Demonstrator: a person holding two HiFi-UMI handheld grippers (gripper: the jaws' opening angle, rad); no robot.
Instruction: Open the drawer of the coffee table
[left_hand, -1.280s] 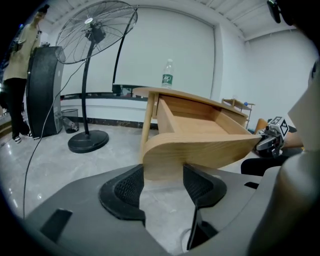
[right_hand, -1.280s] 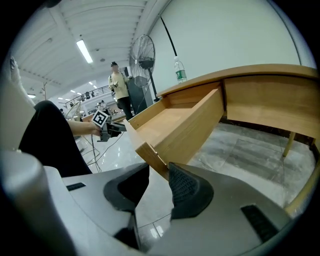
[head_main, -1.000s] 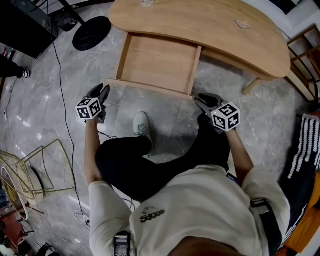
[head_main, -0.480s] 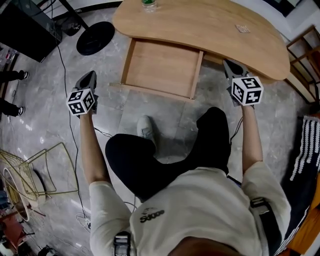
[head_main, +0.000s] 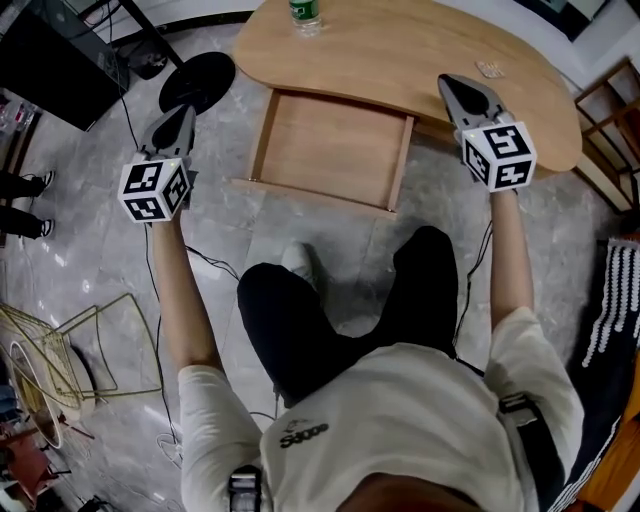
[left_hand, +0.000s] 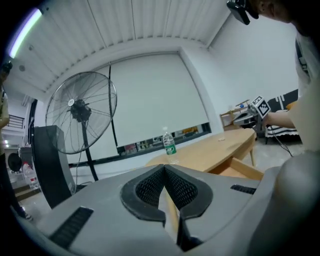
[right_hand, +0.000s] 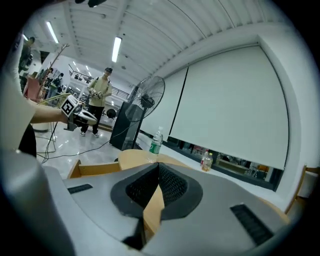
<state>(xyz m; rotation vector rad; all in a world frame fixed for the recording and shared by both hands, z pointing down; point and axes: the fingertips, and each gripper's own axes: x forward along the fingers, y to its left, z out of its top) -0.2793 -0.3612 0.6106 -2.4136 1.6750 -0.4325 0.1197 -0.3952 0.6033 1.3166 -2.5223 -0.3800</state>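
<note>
Up went the left tongs (head_main: 186, 113) and right tongs (head_main: 453, 86), off the drawer (head_main: 335, 145), both clenched and empty. It sits pulled out under the counter (head_main: 400, 50), so opening looks done; next, just back off.

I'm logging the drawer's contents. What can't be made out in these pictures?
- Head view: the drawer, its rear hidden under the coffee table top.
- Head view: the bottle, cut off by the top edge.
- Head view: the small flat item on the tabletop, too small to identify.
</note>
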